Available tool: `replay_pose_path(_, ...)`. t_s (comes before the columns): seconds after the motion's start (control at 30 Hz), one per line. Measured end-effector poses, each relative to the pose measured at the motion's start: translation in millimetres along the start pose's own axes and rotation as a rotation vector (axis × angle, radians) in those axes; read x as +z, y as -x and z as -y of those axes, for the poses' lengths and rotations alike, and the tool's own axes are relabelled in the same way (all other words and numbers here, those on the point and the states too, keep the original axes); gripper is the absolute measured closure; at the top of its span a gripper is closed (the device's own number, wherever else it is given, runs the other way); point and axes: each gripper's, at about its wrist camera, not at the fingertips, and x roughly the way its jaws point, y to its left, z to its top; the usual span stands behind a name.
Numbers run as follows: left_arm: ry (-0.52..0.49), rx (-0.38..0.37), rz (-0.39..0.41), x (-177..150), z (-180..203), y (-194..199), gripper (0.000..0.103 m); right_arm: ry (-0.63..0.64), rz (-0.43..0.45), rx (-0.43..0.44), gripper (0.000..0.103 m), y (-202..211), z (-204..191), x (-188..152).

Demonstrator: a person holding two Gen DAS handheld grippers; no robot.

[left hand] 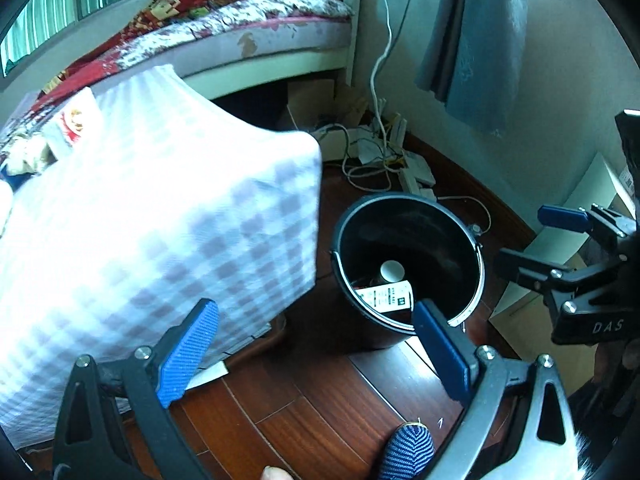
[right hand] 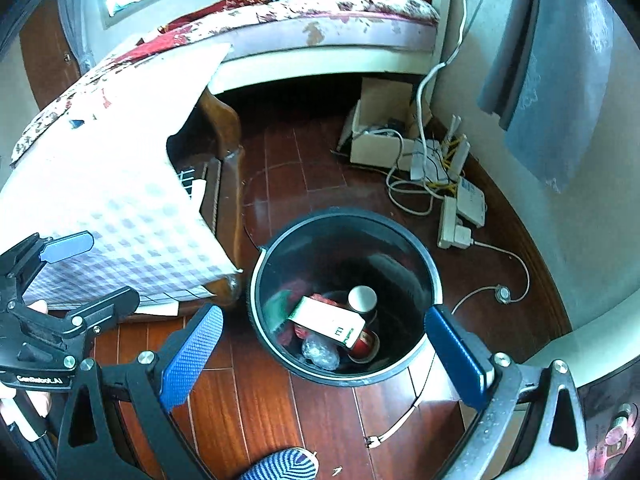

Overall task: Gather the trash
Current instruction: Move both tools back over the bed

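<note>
A black trash bucket (right hand: 416, 256) stands on the wooden floor; in the left wrist view the bucket (left hand: 440, 216) lies ahead to the right. Inside it lie a white carton (right hand: 328, 322), a white cup (right hand: 362, 299), a red can (right hand: 366, 346) and clear plastic wrap (right hand: 320, 352). The carton (left hand: 386, 296) and cup (left hand: 393, 270) also show in the left wrist view. My right gripper (right hand: 320, 354) hangs open over the bucket's near rim, nothing between its blue pads. My left gripper (left hand: 316, 354) is open and empty, over the floor left of the bucket.
A low table under a checked cloth (left hand: 160, 232) stands left of the bucket, a bed (right hand: 340, 20) behind. Cables, a power strip (right hand: 454, 224) and a cardboard box (right hand: 380, 128) clutter the floor by the wall. A striped slipper (right hand: 280, 466) is at the bottom edge.
</note>
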Motion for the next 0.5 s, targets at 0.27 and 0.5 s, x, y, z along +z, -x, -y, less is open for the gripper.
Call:
replay_pose_path(0.27,0.035,0.051,0.071,-3.7,-29.0,38.2,0.005,0.014,0.056,0.056,0.001,23.0,-35.5,15.2)
replay_pose_path(0.5,0.083,0.088,0.112,-10.2,-54.3,67.4,0.005,0.064,0.098,0.093,0.001,40.9,-70.7,27.3)
